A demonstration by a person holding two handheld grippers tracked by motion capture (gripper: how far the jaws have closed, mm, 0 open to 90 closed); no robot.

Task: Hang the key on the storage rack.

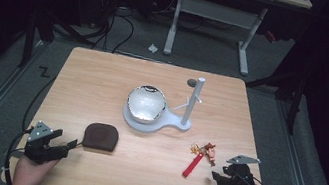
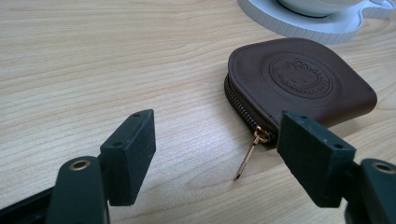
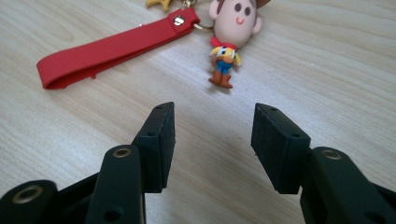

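Right gripper sits wide open, keychain just past it at 12 o'clock on the tabletop, not touching.

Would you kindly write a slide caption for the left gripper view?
Open left hand-held gripper facing a zipped brown coin pouch on the wooden table.

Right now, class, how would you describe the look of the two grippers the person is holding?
Both are black. The left gripper and right gripper each carry a grey three-cornered plate on top and trail a black cable. Their fingers are flat rectangular blocks with small holes, bolted to arms with brass-ringed holes. No sleeves show.
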